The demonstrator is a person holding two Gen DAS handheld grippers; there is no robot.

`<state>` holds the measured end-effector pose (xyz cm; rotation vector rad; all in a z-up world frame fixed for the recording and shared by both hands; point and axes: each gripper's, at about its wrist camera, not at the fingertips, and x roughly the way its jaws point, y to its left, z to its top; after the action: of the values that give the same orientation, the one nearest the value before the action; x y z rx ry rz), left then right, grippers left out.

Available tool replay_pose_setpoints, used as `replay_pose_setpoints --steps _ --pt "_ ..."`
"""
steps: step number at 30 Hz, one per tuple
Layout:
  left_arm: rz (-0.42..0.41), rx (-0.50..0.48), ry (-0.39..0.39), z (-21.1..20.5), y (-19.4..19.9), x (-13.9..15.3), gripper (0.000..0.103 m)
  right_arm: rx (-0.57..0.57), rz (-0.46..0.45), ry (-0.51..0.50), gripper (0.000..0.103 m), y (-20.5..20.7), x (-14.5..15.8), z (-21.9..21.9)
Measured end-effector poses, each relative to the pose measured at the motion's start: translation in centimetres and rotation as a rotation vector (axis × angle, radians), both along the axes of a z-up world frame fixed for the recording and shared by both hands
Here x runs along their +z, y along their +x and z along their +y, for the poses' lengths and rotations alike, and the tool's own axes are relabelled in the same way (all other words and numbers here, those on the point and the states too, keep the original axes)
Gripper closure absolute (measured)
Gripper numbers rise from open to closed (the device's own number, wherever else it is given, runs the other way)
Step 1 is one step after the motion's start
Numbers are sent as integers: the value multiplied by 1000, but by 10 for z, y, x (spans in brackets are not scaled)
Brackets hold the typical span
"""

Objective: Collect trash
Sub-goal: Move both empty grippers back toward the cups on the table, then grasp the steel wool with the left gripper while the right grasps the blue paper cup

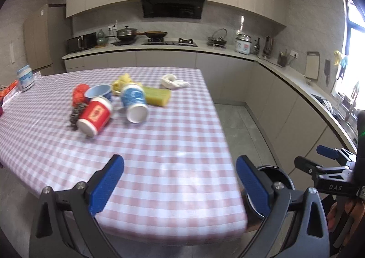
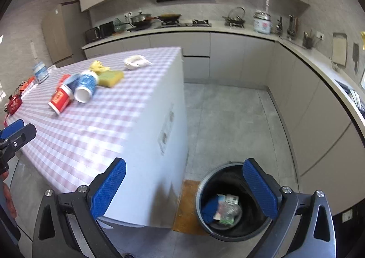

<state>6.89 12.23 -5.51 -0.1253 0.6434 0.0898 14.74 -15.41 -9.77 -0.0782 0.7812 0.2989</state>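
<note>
Trash lies on the checked table [image 1: 159, 155]: a red paper cup [image 1: 95, 115] on its side, a blue and white cup [image 1: 134, 102] on its side, a light blue cup [image 1: 99, 92], a yellow-green sponge [image 1: 158, 96], a crumpled white tissue [image 1: 173, 81], a yellow wad [image 1: 123, 82], a red crumpled wrapper [image 1: 78, 94] and a dark scrap [image 1: 75, 116]. My left gripper [image 1: 180, 187] is open and empty above the table's near edge. My right gripper [image 2: 184, 187] is open and empty, above the table corner and a black bin [image 2: 230, 203] holding several wrappers.
The bin stands on the floor by a brown mat [image 2: 187, 205] at the table's right end. A white and blue tub [image 1: 25, 77] and red items [image 2: 14, 102] sit at the table's left end. Kitchen counters [image 2: 228, 27] run along the back and right walls.
</note>
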Motion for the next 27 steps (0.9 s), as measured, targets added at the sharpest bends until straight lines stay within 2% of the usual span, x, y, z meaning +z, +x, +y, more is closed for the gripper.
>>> replay_pose_setpoints --steps 13,17,27 --pt "-7 71 40 115 -15 -5 4 95 -39 10 0 -11 21 123" --pt "-1 73 22 151 -12 -8 9 105 -45 23 0 -12 22 154" --pt "3 74 23 211 -2 -17 10 139 -57 35 0 0 23 220"
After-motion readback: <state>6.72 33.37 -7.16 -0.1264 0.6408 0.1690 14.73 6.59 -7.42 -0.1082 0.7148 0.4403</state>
